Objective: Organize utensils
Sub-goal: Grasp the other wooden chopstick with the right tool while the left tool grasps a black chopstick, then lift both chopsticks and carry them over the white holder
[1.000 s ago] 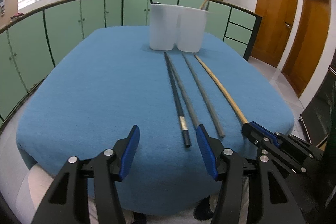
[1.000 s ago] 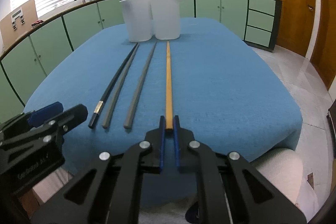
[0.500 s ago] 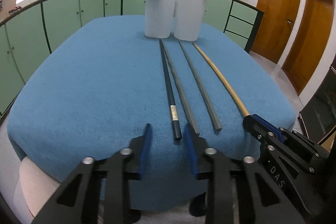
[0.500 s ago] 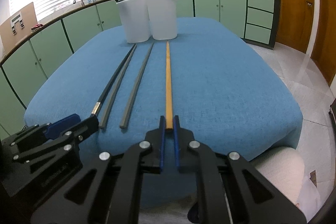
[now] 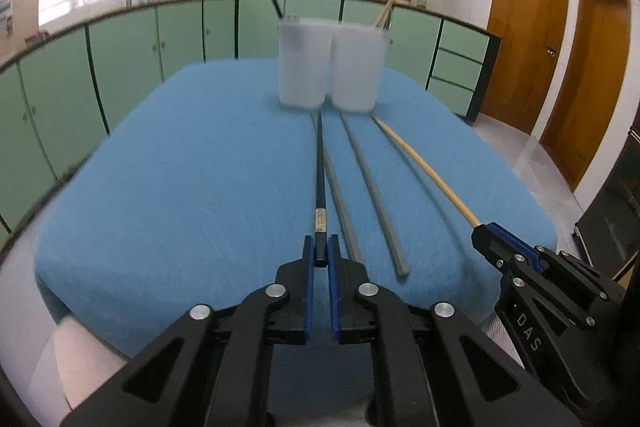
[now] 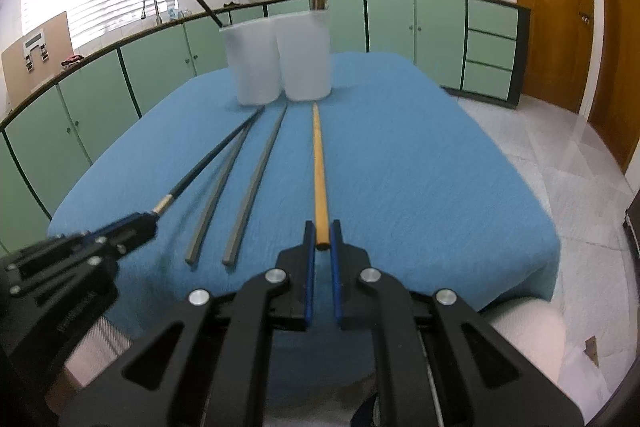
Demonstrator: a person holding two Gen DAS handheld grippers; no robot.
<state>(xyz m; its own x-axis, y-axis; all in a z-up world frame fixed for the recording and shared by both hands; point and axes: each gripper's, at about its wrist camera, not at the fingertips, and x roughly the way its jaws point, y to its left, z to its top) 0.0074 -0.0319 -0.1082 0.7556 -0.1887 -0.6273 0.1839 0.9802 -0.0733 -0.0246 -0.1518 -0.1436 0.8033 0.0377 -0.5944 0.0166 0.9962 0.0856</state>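
Left wrist view shows the left gripper [image 5: 320,254], whose jaws have just been closing, now pinched on the near end of the black chopstick [image 5: 320,179]. That stick is long, thin and dark with a pale band near the held end, and its long axis runs straight away from the gripper toward the two white cups [image 5: 330,65] at the far side of the blue tablecloth [image 5: 180,187]. Two grey chopsticks [image 5: 374,195] lie flat just to its right, also pointing near to far and fanning slightly apart toward the near edge. Further right, the right gripper [image 6: 321,237] is clamped tight on the near end of the wooden chopstick [image 6: 319,179], a plain yellow-tan stick tapering toward the cups. More sticks stand tilted in the cups: a dark one in the left cup, light ones in the right. White letters "DAS" [image 5: 527,333] read along the right gripper's black body.
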